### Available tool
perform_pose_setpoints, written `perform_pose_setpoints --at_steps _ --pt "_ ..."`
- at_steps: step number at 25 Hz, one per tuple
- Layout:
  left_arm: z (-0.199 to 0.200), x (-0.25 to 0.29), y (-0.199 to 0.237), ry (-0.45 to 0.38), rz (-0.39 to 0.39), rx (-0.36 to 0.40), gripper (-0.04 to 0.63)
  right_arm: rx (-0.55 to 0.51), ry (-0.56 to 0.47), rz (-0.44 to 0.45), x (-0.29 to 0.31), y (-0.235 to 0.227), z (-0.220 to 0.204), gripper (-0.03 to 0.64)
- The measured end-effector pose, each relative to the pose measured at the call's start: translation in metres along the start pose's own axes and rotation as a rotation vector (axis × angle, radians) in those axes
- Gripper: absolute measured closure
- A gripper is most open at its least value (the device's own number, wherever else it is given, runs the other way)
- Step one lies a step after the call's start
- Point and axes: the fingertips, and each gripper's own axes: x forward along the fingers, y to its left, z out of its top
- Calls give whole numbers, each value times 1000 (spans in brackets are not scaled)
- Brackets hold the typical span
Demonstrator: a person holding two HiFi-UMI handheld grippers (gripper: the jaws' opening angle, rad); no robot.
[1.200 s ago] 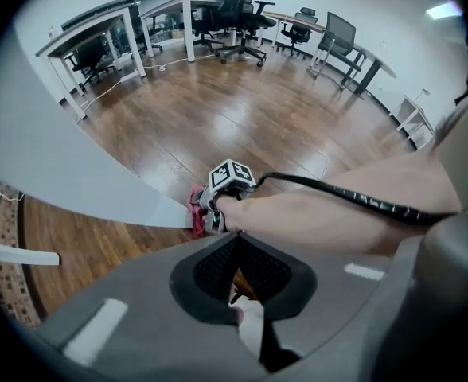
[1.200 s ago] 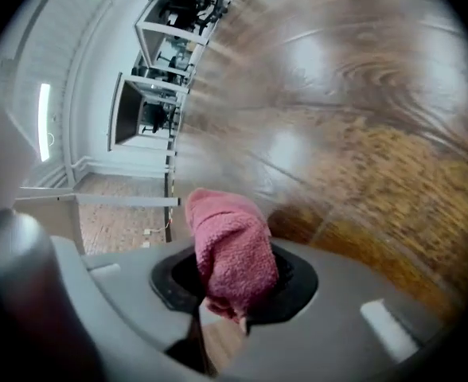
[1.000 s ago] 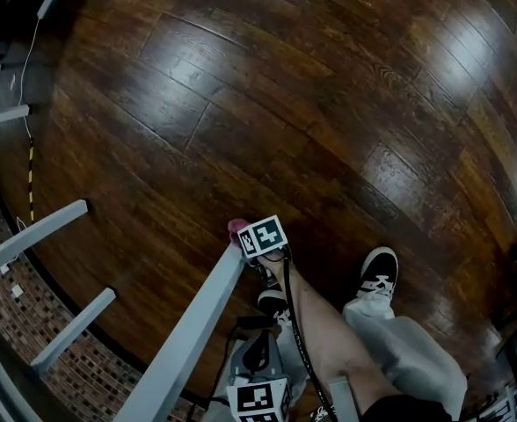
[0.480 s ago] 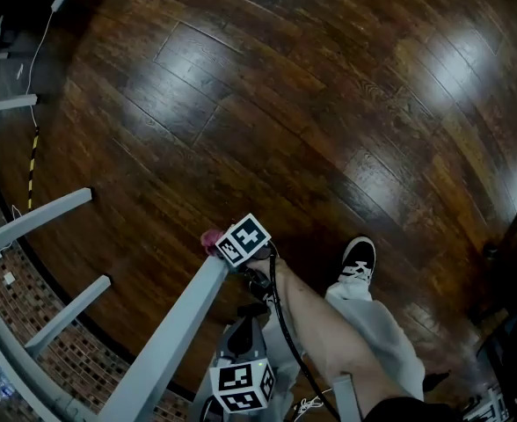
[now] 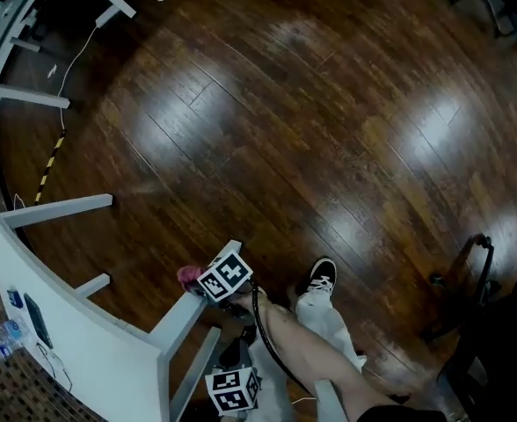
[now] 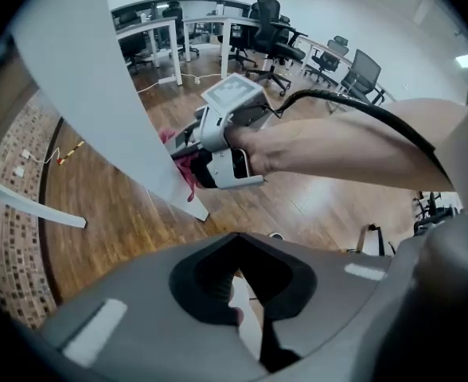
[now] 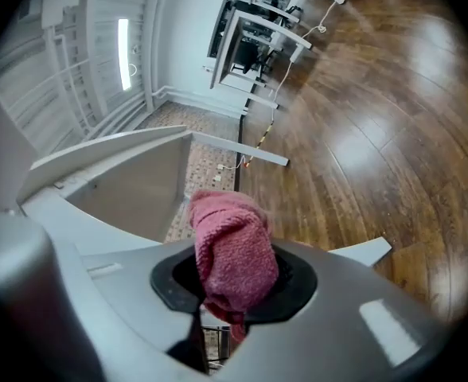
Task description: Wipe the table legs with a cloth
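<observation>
While the right gripper (image 5: 206,280) is clamped on the cloth (image 5: 188,276), the pink wad sits against the side of the table leg (image 5: 181,313), a little above its foot; in the right gripper view the cloth bulges up out of the jaws, folded over, with a loose end hanging below them. In the left gripper view the cloth shows as a pink scrap caught between the right gripper's front and the edge of the white leg; whether it presses hard or only touches cannot be told. The leg slopes from the table (image 5: 61,319) down to the wood floor (image 5: 329,104); the table is white and fills the lower left of the head view. The left gripper (image 6: 235,291) has its jaws drawn together with nothing between them; it hangs below the right one in the head view, close to the person's body and apart from the leg. A forearm runs up to the right gripper, with a black cable along it; a shoe (image 5: 320,276) stands on the floor just right of the leg's foot. Office chairs (image 6: 275,24) and other desks stand well apart at the far end of the room.
</observation>
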Motion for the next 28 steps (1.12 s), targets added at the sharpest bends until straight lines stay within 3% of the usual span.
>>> perform_pose_setpoints --at_steps 5,8,11,14,18,21,25,28 --pt "13 -83 -12 -35 1 -49 598 16 -25 65 -35 119 13 534" --pt "36 -130 -25 -89 -3 -84 598 26 15 86 -57 165 16 534" --pt "65 -166 -41 -158 -8 -111 598 52 122 137 -77 192 13 532" --pt "94 -196 -42 -218 -4 -127 598 142 218 177 -87 208 16 532" --pt "135 -221 -33 -298 -18 -193 598 253 320 168 -80 215 20 531" --pt "164 -227 -16 -320 -22 -277 598 272 443 150 -70 217 23 531" --pt "196 -233 12 -323 -18 -464 598 230 641 160 -62 224 37 532" --pt "215 -243 37 -330 -32 -571 598 245 730 170 -48 228 53 532"
